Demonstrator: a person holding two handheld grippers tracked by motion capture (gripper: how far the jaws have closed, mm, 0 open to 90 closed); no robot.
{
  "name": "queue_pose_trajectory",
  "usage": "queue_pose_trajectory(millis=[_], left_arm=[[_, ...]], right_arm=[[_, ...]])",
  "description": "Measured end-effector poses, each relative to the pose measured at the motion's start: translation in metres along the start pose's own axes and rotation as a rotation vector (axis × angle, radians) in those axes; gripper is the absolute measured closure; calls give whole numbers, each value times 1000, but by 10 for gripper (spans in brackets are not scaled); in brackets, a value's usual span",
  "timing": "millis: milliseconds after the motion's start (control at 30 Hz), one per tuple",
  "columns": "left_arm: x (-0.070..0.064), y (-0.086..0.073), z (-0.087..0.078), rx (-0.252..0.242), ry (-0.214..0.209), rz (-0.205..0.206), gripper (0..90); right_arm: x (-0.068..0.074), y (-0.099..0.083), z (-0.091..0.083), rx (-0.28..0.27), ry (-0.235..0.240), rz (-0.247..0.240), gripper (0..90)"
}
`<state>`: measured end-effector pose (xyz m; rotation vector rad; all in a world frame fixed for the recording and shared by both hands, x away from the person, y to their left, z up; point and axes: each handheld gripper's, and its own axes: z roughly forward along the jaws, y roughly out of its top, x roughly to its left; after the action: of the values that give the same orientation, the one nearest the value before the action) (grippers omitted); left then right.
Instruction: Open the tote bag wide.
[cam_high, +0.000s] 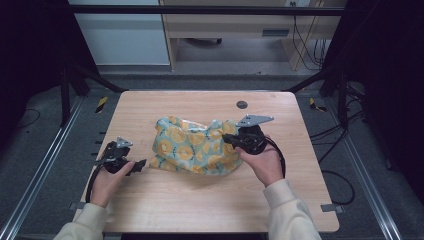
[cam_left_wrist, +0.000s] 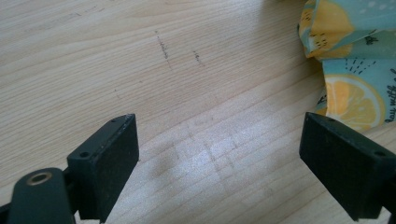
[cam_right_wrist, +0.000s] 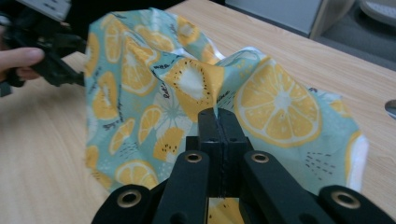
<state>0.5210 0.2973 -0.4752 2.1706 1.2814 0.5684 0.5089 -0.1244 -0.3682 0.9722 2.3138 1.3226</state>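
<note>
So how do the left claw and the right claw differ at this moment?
The left claw is open with bare table between its jaws; the right claw is shut on a fold of the lemon-print cloth. The left claw sits beside the cloth's edge, not touching it, while the right lifts its part up. Both are black and hand-held.

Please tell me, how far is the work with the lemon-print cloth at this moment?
Done: the right gripper is shut on a raised fold of the lemon-print cloth, lifting that side off the table.
In hand: the left gripper is open beside the cloth's other edge, with bare wood between its jaws.
Left: that edge is not yet gripped, and the cloth is crumpled, neither spread nor folded.
</note>
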Motion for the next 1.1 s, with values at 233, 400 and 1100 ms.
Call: queue_pose_trajectory(millis=[233, 400, 1100], left_arm=[[0, 0, 0, 1, 2, 0, 118], [0, 0, 0, 0, 3, -2, 118], [-6, 14, -16, -60, -29, 26, 195]], right_arm=[[14, -12, -19, -71, 49, -1, 900], [19, -25, -24, -85, 80, 16, 900], [38, -75, -14, 35, 154, 16, 900]])
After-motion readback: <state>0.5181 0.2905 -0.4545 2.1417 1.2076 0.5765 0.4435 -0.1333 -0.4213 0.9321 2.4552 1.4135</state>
